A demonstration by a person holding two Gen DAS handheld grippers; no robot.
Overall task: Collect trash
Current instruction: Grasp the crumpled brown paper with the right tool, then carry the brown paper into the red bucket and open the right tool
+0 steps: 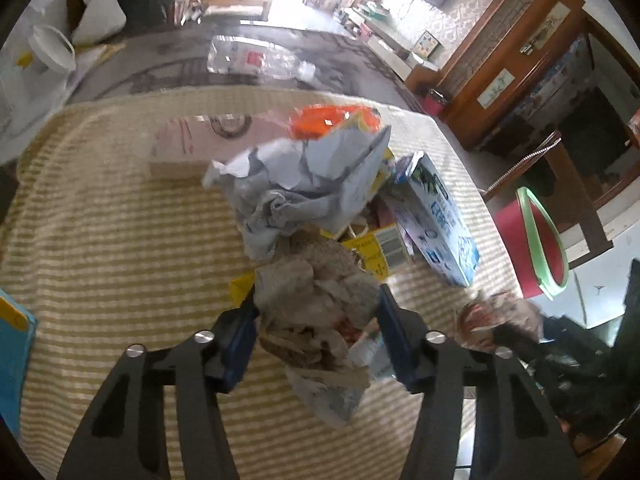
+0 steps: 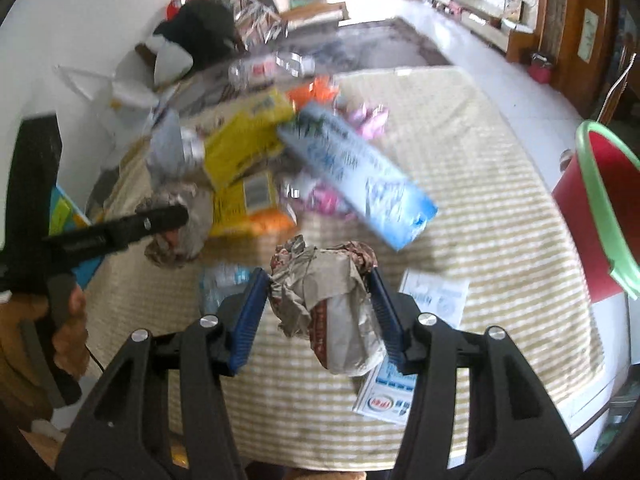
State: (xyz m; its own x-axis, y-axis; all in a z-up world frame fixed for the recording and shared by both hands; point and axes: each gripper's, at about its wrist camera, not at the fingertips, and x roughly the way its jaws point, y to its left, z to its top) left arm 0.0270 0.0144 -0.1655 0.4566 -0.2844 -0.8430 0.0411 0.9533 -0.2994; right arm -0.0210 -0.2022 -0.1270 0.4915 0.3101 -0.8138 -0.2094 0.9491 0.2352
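Both grippers are at the pick-up step, each closed partway on a piece of rubbish lying on the desk with the yellow-and-white striped woven cloth.

The left gripper has its blue-padded jaws about half shut, and they appear to press both sides of a brownish crumpled paper wad. The right gripper stands the same way, its jaws half closed against a crumpled brown-and-white paper wrapper that sits over a flat printed white leaflet. In the right wrist view the left gripper shows at 9 o'clock, its black tip on its own wad.

Beyond the two wads, at 12 o'clock, the rest of the heap waits: a grey crumpled paper sheet, a blue-and-white drink carton, a yellow cardboard box, an orange plastic wrapper and a clear plastic bottle farther back on the dark rug.

The only container in view is a red plastic bin with a pale green rim, off the desk edge at 3 o'clock. Nothing can be made out inside it; its interior is barely visible from either camera.

The next move, as I judge it, calls for lifting both wads clear without loosening the jaws, then carrying them rightward over the bin's rim before opening. Crumpled paper is light and springy, so a loose corner may snag the neighbouring litter.
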